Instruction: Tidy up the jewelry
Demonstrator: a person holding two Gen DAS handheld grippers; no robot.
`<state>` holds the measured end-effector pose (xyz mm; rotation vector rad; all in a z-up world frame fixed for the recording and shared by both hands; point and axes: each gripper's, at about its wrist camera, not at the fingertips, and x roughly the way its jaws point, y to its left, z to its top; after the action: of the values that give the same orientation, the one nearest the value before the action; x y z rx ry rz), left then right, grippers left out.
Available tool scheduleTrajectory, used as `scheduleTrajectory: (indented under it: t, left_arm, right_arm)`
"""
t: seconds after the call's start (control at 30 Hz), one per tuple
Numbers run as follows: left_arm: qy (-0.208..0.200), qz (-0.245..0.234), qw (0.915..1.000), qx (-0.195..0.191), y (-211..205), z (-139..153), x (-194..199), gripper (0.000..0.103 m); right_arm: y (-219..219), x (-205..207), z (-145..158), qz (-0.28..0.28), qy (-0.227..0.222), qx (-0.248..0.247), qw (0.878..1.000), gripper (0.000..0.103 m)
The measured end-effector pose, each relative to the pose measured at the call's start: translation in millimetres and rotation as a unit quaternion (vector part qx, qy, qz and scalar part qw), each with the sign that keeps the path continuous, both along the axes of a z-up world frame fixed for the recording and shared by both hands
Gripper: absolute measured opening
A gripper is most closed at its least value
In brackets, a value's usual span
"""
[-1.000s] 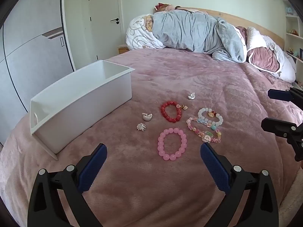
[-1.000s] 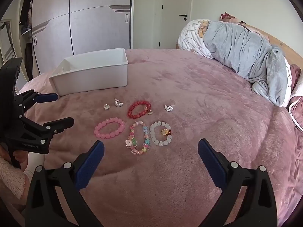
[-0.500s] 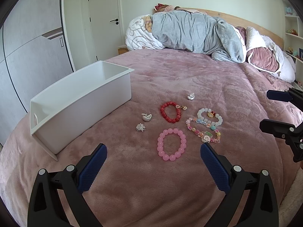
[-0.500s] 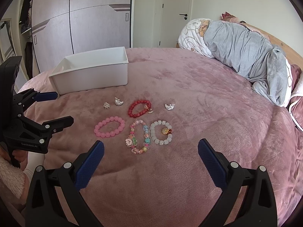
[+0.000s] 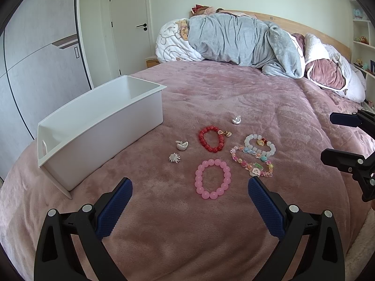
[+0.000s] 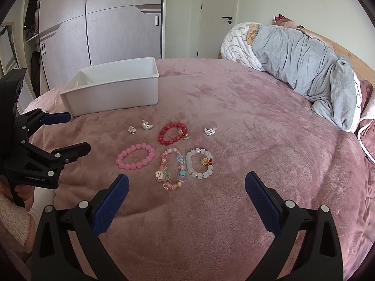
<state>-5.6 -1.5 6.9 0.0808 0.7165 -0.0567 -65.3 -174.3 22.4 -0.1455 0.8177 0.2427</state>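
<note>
Several bracelets lie on the pink bedspread: a pink bead bracelet (image 5: pixel 212 179) (image 6: pixel 136 156), a red one (image 5: pixel 211 138) (image 6: pixel 173 133), a white one (image 5: pixel 259 145) (image 6: pixel 200 166) and a multicoloured one (image 5: pixel 252 161) (image 6: pixel 172 168). Three small silver charms (image 5: pixel 181 145) (image 6: pixel 147 125) lie beside them. A white open box (image 5: pixel 98 126) (image 6: pixel 112 89) stands left of the jewelry. My left gripper (image 5: pixel 189 193) is open and empty, just short of the pink bracelet. My right gripper (image 6: pixel 187 186) is open and empty, just short of the multicoloured bracelet.
A rolled grey duvet (image 5: pixel 243 39) (image 6: pixel 302 56) and pillows (image 5: pixel 328 77) lie at the head of the bed. A wardrobe (image 6: pixel 105 30) and a door (image 5: pixel 129 30) stand behind the box. Each gripper shows at the edge of the other's view.
Both grippers stay open and nearly still; the views have shifted only slightly. Nothing on the bed has moved.
</note>
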Motion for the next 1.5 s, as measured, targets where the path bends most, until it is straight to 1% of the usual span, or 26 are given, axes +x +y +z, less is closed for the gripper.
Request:
scheduleTrajectory:
  t: [1.3, 1.5]
  left_arm:
    - [0.000, 0.000, 1.0000, -0.001, -0.2, -1.1, 0.1, 0.100]
    - [0.007, 0.004, 1.0000, -0.005, 0.2, -2.8, 1.6, 0.100]
  right_arm:
    - [0.4, -0.5, -3.5, 0.000, 0.003, -0.001, 1.000, 0.098]
    - [-0.8, 2.1, -5.0, -0.002, 0.006, 0.002, 1.000, 0.098]
